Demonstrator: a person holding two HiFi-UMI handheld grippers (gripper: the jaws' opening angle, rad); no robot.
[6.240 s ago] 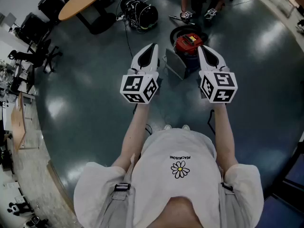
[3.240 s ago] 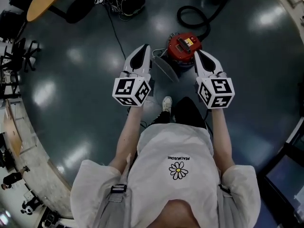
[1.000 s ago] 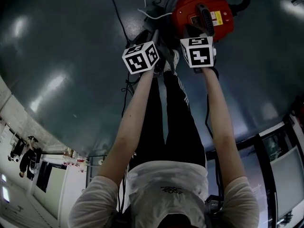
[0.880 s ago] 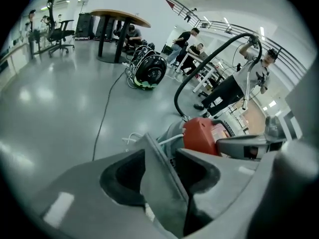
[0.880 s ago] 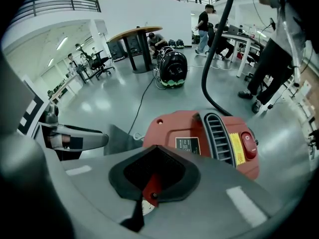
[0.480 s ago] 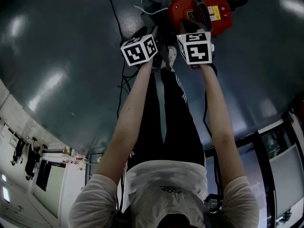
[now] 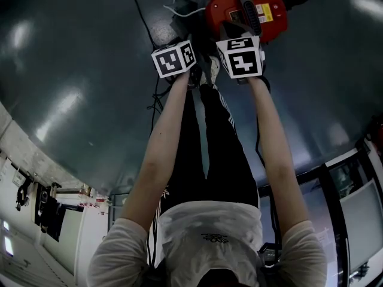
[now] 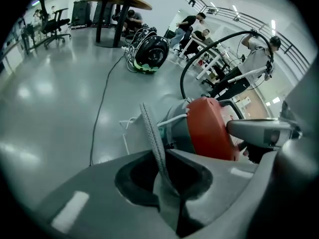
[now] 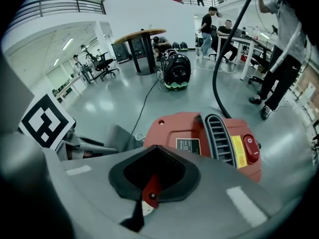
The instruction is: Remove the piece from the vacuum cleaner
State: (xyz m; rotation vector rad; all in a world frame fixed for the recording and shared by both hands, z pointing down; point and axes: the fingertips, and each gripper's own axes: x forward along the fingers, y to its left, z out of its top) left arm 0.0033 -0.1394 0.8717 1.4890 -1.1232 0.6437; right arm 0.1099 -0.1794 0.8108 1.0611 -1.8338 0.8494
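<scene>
The person is bent low over the floor (image 7: 84,82), both arms stretched down to the red vacuum cleaner (image 9: 179,126). The left tool (image 8: 167,180) is closed narrow on the piece (image 8: 151,133), a thin grey panel with a mesh-textured edge. The panel stands up out of the jaws and leans against the vacuum cleaner's grey lower side, on the side away from the red switch (image 9: 250,147).

The right tool (image 9: 147,195) sits just beside it, at the near edge of the vacuum cleaner's red lid. Its jaws are pressed together on a small red tab (image 9: 151,184) with a screw in it. From the right tool's side, the left tool's marker cube (image 9: 45,121) shows just left of the vacuum cleaner, with the grey panel between the two.

On top of the vacuum cleaner there is a black ribbed handle (image 9: 218,136), with a yellow label and the red switch just past it. A black hose (image 8: 199,54) arcs up from behind the vacuum cleaner. A thin black cable (image 8: 99,108) runs along the floor away from it towards a second, black vacuum (image 9: 175,69). Well beyond that stands a round wooden worktop (image 8: 119,0). Several people stand or sit far behind the red vacuum cleaner.
</scene>
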